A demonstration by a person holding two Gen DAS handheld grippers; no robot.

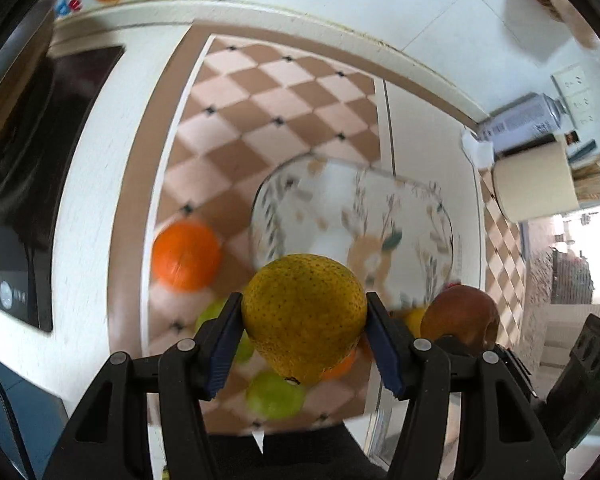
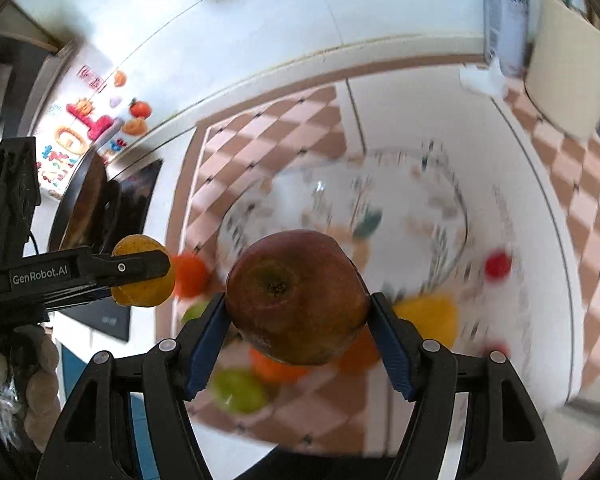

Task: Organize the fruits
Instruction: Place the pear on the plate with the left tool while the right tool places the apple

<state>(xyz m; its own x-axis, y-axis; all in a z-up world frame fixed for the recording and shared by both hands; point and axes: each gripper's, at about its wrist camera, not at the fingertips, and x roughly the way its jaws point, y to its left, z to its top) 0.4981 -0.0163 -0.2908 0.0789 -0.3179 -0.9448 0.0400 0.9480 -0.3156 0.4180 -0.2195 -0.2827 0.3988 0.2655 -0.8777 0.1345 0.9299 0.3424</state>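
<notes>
Left gripper (image 1: 304, 316) clamped on yellow pear (image 1: 304, 318): rounded, rough yellow-green skin, fine dark speckles, dark stem end pointing down. Pear held in air above near rim of glass bowl (image 1: 352, 216).

Right gripper (image 2: 298, 312) clamped on red apple (image 2: 298, 296): dark red-brown skin, greenish patch round calyx pit facing camera. Apple also held above bowl's near rim, right of pear.

Bowl clear, leaf print, blurred. Orange (image 1: 186, 256) left of bowl on checkered mat (image 1: 268, 108); green fruit (image 1: 274, 396) nearer than bowl.

left gripper (image 1: 304, 340) | black frame, blue pads, silver rivets (white "GenRobot.AI" lettering) | right gripper (image 2: 298, 340) alike
</notes>
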